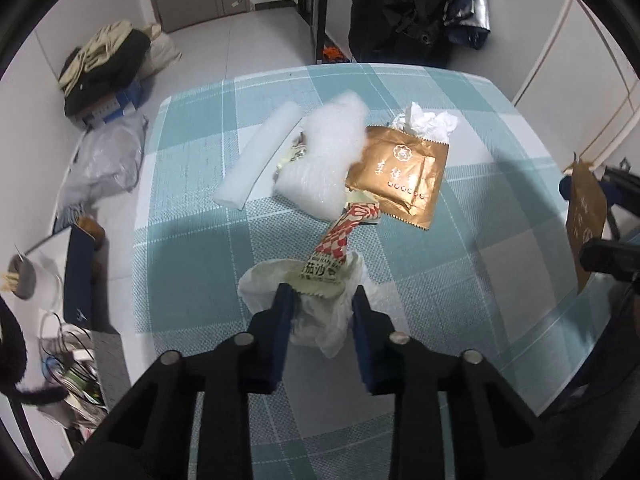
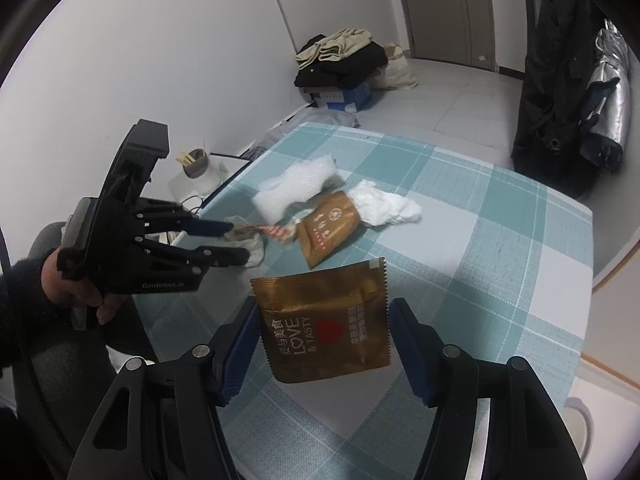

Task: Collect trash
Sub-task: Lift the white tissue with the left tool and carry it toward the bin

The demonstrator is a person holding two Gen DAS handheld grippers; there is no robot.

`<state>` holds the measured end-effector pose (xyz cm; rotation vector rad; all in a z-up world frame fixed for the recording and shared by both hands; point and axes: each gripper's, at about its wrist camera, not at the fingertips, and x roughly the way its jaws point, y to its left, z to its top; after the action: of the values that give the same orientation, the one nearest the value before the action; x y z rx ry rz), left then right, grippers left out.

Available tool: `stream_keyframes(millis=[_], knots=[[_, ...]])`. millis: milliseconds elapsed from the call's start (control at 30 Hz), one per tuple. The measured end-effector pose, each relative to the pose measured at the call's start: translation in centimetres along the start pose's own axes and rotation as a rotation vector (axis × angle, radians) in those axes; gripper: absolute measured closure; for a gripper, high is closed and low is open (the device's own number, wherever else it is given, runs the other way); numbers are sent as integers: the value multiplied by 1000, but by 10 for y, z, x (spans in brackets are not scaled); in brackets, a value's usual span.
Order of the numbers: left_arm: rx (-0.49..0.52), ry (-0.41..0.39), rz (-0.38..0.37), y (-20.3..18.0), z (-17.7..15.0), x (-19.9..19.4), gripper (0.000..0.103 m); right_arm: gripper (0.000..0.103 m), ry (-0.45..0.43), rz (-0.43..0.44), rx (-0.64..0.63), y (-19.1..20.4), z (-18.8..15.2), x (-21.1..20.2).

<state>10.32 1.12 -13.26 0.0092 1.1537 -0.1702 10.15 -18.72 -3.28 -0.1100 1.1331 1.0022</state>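
Left tongs point(image 1: 320, 294) pinch plastic bag point(image 1: 316, 320) w/ wrapper near; right tongs point(image 2: 324, 328) grip brown packet point(image 2: 324, 320), both lifted for collecting.

Two gold foil packets: one point(image 2: 325, 322) held off the worktop, one point(image 2: 329, 226) lying on it. One red-and-white snack wrapper point(image 1: 342, 240), one thin white plastic bag point(image 1: 320, 312), one crumpled tissue point(image 1: 430, 120), one bubble-wrap piece point(image 1: 324, 152), one white foam strip point(image 1: 260, 156).
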Motion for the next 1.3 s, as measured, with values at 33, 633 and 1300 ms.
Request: stream_keyframes(millis=[33, 633, 1300], knots=[[-11, 1, -10, 1, 0, 0, 83, 38, -3, -1, 1, 0, 0, -1], [52, 44, -111, -15, 5, -34, 95, 38, -30, -7, 70, -6, 0, -15], [60, -125, -156, -32, 8, -95, 95, 38, -107, 9, 157, -14, 4, -36]])
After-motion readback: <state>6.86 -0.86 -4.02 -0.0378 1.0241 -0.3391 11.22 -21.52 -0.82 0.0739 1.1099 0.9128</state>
